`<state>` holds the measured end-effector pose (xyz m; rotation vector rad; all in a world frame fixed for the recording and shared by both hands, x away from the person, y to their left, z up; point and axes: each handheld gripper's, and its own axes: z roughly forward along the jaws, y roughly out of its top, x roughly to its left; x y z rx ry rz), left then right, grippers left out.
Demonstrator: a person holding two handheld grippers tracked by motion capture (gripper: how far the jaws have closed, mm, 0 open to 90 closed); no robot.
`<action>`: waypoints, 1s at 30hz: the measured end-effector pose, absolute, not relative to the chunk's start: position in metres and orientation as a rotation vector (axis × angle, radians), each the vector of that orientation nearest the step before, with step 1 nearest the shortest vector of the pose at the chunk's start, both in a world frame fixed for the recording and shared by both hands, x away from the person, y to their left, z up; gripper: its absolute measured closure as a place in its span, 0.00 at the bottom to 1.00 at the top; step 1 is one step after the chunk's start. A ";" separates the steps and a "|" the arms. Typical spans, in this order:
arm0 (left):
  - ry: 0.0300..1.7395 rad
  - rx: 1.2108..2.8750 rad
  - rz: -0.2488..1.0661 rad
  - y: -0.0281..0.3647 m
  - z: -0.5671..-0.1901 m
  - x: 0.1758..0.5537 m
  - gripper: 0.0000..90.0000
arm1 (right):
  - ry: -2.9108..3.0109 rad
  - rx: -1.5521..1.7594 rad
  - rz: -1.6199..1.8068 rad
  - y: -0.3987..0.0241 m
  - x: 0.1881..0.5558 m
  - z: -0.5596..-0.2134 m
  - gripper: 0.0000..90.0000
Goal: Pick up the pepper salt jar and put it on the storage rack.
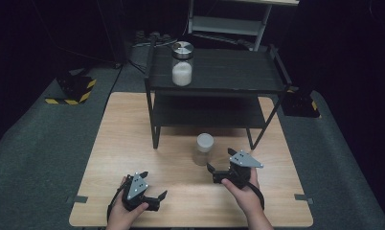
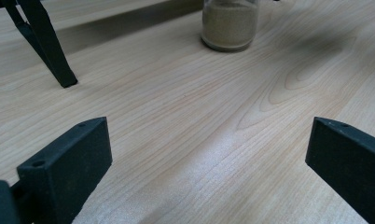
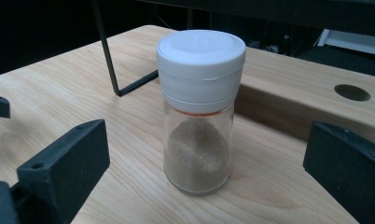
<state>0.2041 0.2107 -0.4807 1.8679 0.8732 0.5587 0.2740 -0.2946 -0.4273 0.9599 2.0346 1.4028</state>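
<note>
Over on the left, our left gripper (image 1: 158, 197) sits low near the front edge of the wooden table (image 1: 109, 143), jaws spread wide with nothing between them. Moving across, the spice jar (image 1: 203, 149) stands upright just in front of the black shelf rack (image 1: 214, 86), white lid on, brown powder inside. On the right, our right gripper (image 1: 210, 168) is just beside it, jaws apart, not touching.

Spice jar (image 1: 203, 148) on table (image 1: 109, 158) before shelf rack (image 1: 214, 86), lidded jar (image 1: 182, 63) on rack's top shelf, left
</note>
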 end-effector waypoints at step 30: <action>0.870 1.906 0.555 0.207 -0.477 0.205 0.01 | 2.051 0.982 1.403 -0.260 0.317 -0.433 0.14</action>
